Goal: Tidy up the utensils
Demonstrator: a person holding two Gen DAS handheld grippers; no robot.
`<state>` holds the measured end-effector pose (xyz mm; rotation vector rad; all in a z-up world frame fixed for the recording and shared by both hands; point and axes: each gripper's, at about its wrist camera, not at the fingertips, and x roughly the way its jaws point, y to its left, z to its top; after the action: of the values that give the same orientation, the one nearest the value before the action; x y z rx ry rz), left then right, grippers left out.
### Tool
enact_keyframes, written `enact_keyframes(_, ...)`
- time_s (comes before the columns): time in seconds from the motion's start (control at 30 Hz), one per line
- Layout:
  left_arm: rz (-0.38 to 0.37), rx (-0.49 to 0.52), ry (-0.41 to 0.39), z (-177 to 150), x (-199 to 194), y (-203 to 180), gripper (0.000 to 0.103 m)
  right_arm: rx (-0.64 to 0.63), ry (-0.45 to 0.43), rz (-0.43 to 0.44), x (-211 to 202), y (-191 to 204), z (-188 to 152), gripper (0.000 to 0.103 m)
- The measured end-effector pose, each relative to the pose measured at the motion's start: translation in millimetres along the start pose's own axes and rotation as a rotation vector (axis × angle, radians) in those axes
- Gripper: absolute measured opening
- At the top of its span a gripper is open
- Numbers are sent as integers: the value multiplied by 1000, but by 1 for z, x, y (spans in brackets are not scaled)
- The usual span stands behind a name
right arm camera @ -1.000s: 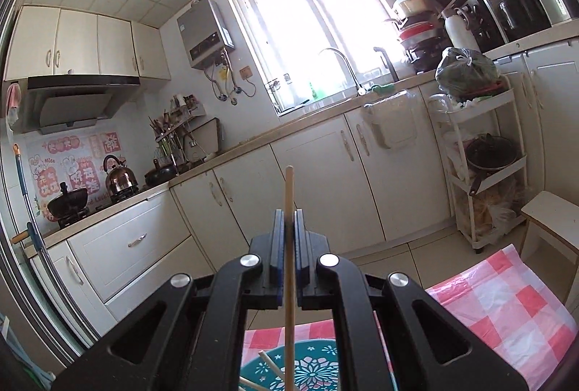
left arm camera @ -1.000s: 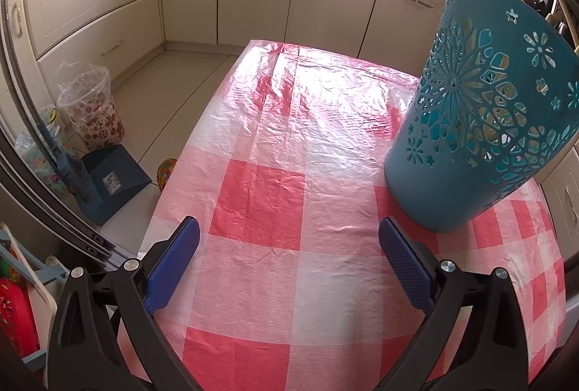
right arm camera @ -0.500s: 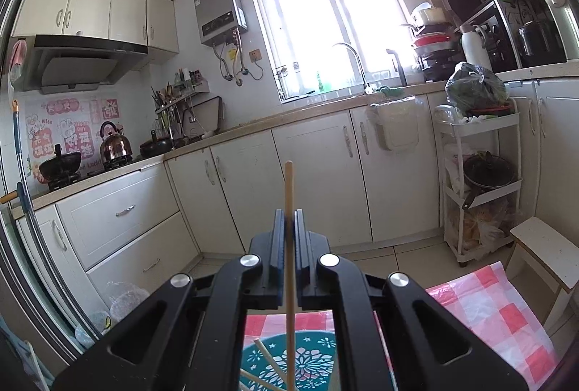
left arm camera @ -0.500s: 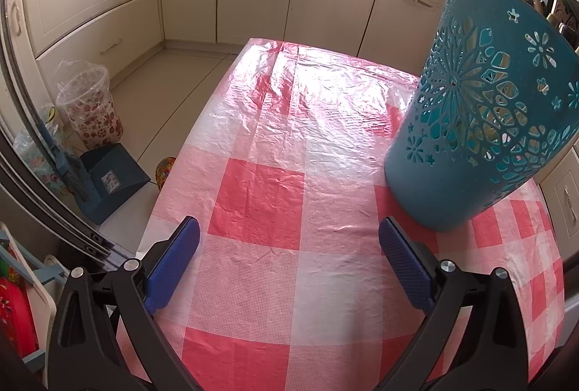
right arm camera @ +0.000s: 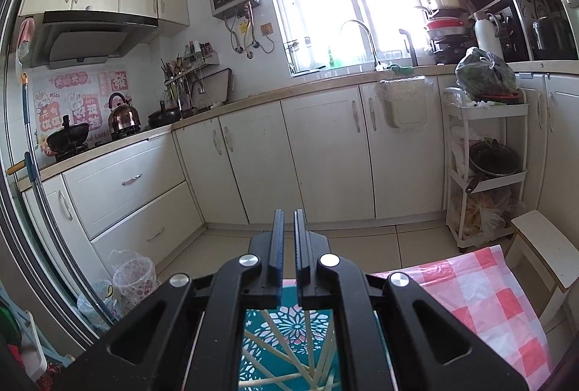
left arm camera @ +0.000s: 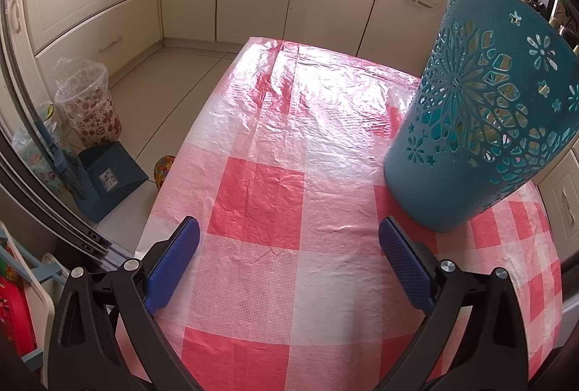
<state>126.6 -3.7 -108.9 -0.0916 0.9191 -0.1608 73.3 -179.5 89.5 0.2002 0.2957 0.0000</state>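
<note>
Dustpan [left arm camera: 108, 179] beside floral bin [left arm camera: 88, 110]

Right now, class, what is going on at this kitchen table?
A person is sorting utensils with a claw in each hand. The right claw hangs above the teal basket, its jaws just opening with nothing between them; several chopsticks already lie inside. The left claw waits wide open and empty over the red checked tablecloth, with the basket standing to its right.
</note>
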Motion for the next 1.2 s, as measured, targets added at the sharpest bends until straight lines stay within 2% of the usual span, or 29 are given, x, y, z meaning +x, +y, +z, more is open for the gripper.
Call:
enact_keyframes(0.03,0,-1,0,0,0,0,95,5,-4,-3,-5,-2,0,10)
enact_keyframes(0.3,12,-4,-9,-2,-4,3,95,38,-27,-102,-59,-21,-11,60)
enact_keyframes(0.33,14,-6,-17,-2,-6,3,95,39,-18,-121,-65,-24,-15,63)
enact_keyframes(0.4,11,-1,-32,-1,-11,3,95,45,16,-153,-73,-29,-23,77)
enact_keyframes(0.5,25,10,-42,0,-19,3,95,40,94,-193,-77,-35,-37,89)
enact_keyframes(0.6,6,3,-42,1,-31,2,95,50,178,-216,-75,-40,-50,95)
enact_keyframes(0.83,-14,55,-74,4,-79,-9,95,52,413,-253,-69,-34,-78,95)
enact_keyframes(1.1,22,60,-100,0,-144,-7,95,77,481,-193,-106,-13,-83,96)
enact_keyframes(1.2,26,49,-122,-3,-171,-3,95,78,475,-187,-121,-7,-78,96)
